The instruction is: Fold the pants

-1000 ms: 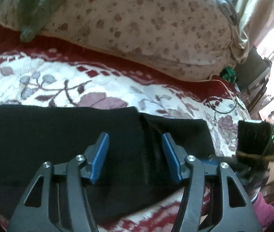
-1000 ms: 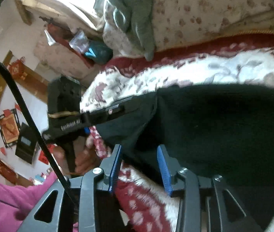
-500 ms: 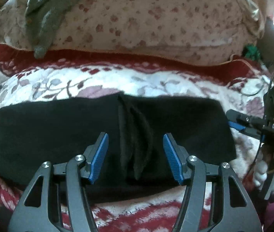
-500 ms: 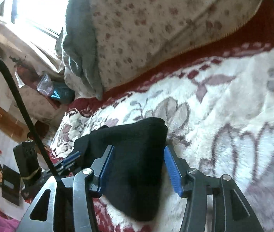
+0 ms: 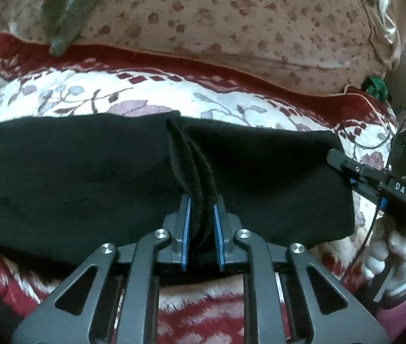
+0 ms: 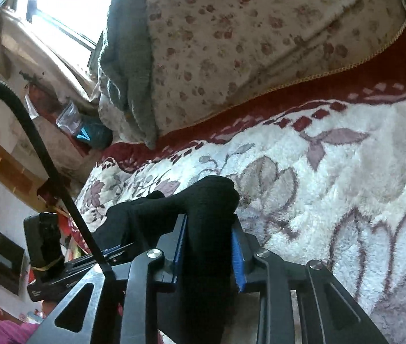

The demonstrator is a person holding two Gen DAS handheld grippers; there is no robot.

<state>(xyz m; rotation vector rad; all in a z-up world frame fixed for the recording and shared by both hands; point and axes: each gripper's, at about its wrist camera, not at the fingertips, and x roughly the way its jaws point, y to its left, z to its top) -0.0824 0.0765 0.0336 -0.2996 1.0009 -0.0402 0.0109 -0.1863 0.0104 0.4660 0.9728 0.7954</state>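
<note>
**Both claws pinching the pants**

Black pants [image 5: 88, 177] lie across the bed's blanket [image 5: 145, 94]. Left claw [image 5: 202, 229] is clamped on the middle ridge. Only the right view shows the right claw [image 6: 209, 246] squeezing the end; pillow [image 5: 231, 20] sits behind.

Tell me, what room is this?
Probably a bedroom. The pants lie on a fluffy flowered blanket like a bed cover, with a big spotted pillow behind and a window nearby.
</note>
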